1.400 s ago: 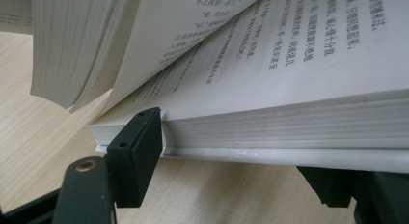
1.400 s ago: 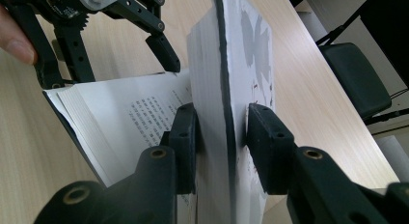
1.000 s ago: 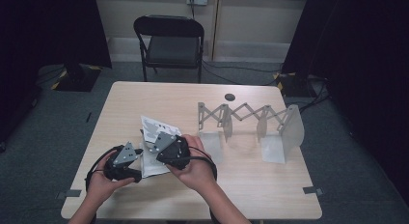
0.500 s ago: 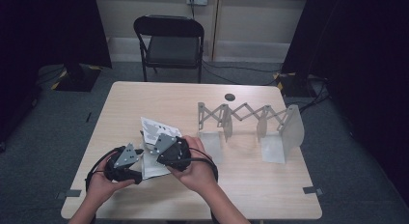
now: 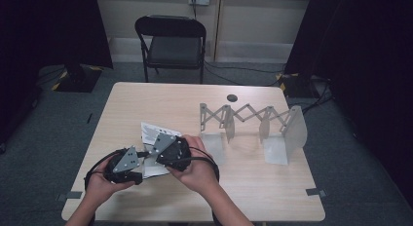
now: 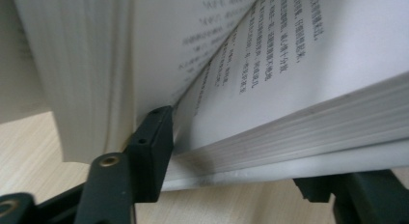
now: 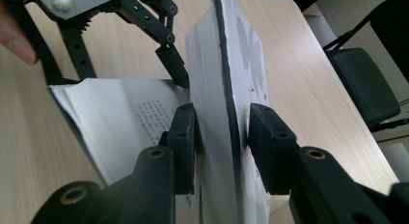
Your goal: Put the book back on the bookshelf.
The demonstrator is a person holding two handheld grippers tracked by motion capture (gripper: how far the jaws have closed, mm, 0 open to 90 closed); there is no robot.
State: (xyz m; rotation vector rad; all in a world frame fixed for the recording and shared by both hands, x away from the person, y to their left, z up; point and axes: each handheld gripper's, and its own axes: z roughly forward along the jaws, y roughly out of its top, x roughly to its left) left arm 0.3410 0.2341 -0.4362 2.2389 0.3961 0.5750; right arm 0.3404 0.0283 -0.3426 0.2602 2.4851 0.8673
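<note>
Near the front left of the table (image 5: 272,187): one book (image 7: 217,89), lying open between two hand-held grippers. Right gripper (image 7: 222,132): jaws clamped on the raised front cover and a stack of pages, held upright; jaws have just eased slightly. Left gripper (image 6: 231,151): one jaw tucked between the pages, the other under the lower stack and back cover; jaws have just been closing on that stack. Farther right on the table: a folding metal rack (image 5: 253,123), well apart.
</note>
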